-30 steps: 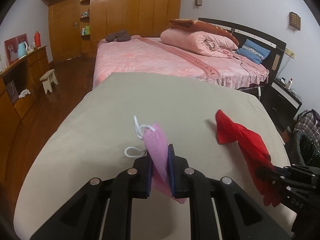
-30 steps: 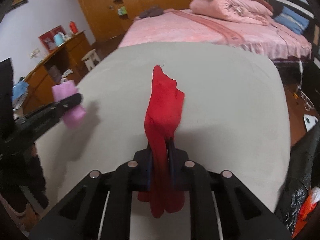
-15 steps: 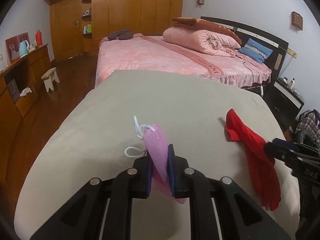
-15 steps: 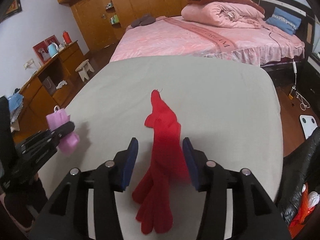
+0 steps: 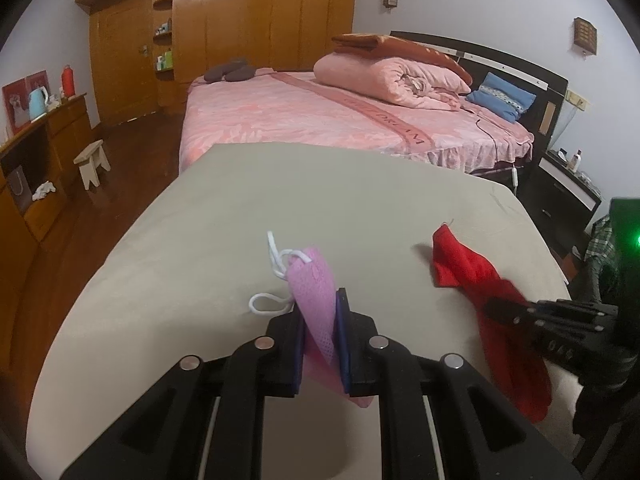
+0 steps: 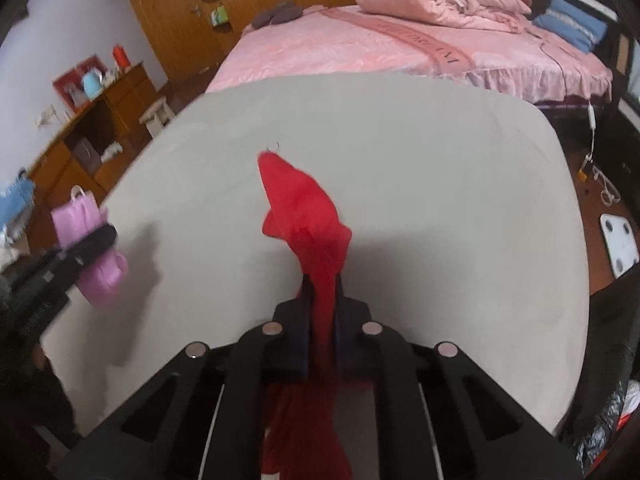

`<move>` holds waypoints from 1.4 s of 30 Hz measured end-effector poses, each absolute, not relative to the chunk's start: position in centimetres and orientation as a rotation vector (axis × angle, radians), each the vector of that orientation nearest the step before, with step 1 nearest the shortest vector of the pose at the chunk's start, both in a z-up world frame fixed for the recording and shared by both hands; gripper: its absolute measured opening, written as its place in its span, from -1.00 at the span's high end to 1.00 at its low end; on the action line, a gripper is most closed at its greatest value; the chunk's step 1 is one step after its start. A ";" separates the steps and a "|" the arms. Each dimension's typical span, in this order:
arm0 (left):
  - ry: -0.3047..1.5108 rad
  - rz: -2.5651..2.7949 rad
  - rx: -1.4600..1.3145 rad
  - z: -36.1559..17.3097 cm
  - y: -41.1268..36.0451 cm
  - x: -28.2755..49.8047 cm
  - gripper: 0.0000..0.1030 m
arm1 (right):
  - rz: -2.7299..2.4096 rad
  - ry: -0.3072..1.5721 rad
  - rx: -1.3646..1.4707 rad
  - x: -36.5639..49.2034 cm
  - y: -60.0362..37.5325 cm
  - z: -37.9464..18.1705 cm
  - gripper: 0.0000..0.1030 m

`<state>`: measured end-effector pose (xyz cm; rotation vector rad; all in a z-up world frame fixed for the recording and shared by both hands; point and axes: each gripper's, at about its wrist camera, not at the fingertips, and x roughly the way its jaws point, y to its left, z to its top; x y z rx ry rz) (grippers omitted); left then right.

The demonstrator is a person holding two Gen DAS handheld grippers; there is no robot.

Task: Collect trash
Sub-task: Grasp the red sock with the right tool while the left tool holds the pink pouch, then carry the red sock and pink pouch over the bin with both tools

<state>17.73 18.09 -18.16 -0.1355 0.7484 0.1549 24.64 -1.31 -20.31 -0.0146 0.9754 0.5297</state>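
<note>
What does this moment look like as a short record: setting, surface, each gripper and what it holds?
setting: bedroom, pink bed behind, wooden wardrobe at the back
surface: beige padded table
left gripper: shut on the pink mesh pouch, whose white drawstring loops out at the top
right gripper: jaws have just been closing, now shut on the red cloth, which sticks up past the jaws and hangs below them
loose items on table: none visible
</note>
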 end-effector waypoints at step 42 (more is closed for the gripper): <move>0.529 -0.032 -0.074 -3.5 6.0 11.6 0.73 | 0.511 0.558 0.090 13.0 -14.2 -1.7 0.84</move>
